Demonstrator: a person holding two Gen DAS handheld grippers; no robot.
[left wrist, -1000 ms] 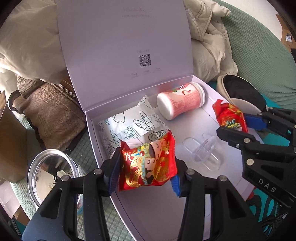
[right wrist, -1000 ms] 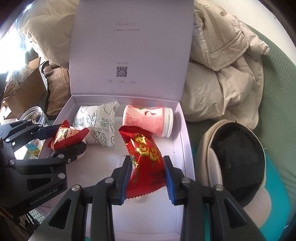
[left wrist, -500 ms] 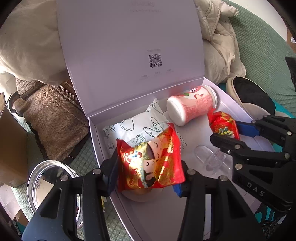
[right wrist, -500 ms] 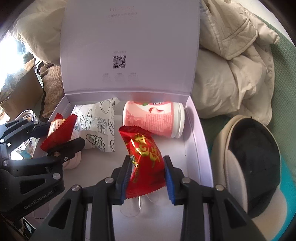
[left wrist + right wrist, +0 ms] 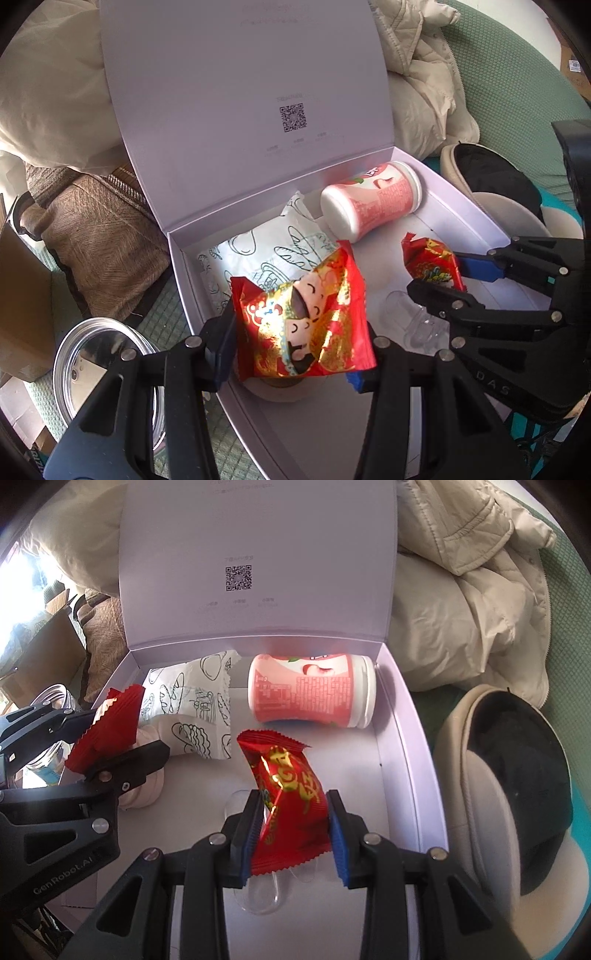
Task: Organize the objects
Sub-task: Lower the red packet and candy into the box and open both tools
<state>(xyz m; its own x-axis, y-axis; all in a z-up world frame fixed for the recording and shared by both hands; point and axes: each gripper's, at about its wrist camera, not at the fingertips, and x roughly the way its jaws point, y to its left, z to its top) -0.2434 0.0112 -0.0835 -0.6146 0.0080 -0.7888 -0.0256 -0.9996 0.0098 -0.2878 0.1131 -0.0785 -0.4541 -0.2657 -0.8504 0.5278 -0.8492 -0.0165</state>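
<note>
An open pale lilac box [image 5: 177, 266] [image 5: 406, 738] has its lid standing up at the back. My left gripper [image 5: 291, 347] [image 5: 110, 734] is shut on a red and gold snack packet with a cartoon face [image 5: 303, 317], held over the box's left half. My right gripper [image 5: 291, 830] [image 5: 436, 273] is shut on a smaller red packet with gold print [image 5: 291, 805] [image 5: 432, 264], low over the box floor. Inside the box lie a pink cup [image 5: 369, 201] [image 5: 310, 690] on its side, a white bread-print packet [image 5: 266, 251] [image 5: 188, 701] and a clear plastic piece [image 5: 410, 321] [image 5: 258, 893].
A whitish round object [image 5: 147, 782] lies in the box under the left gripper. A round metal tin [image 5: 92, 354] stands left of the box beside a brown bag [image 5: 92, 236]. A cap [image 5: 517, 775] and a beige jacket [image 5: 461, 572] lie on the right, on green fabric.
My right gripper has come down and forward into the box with its packet, now just above the clear plastic piece. The left gripper has barely shifted, still gripping its packet.
</note>
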